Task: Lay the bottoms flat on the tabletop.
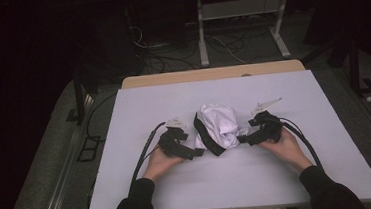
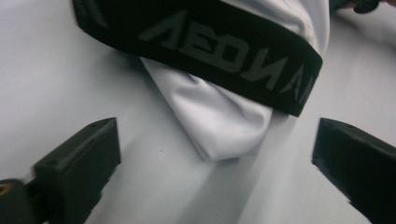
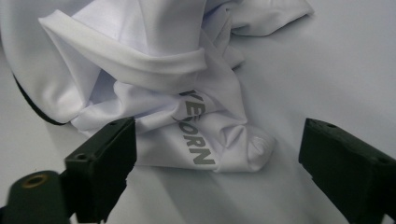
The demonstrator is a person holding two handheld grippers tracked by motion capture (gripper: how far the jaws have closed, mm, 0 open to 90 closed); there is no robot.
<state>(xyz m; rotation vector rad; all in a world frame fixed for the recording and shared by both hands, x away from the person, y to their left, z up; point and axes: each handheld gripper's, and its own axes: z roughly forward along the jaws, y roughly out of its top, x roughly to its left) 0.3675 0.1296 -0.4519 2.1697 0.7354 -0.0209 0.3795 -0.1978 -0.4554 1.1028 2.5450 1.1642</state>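
High view was dim: room beyond the table nearly black, tabletop evenly lit from above with a cool violet cast. Both gripper views were brighter; the near fingers were soft and out of focus, casting faint diffuse shadows. No glare.

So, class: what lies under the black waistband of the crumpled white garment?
Under the black waistband a fold of white fabric sticks out onto the white table. Whatever lies further beneath the band is covered.
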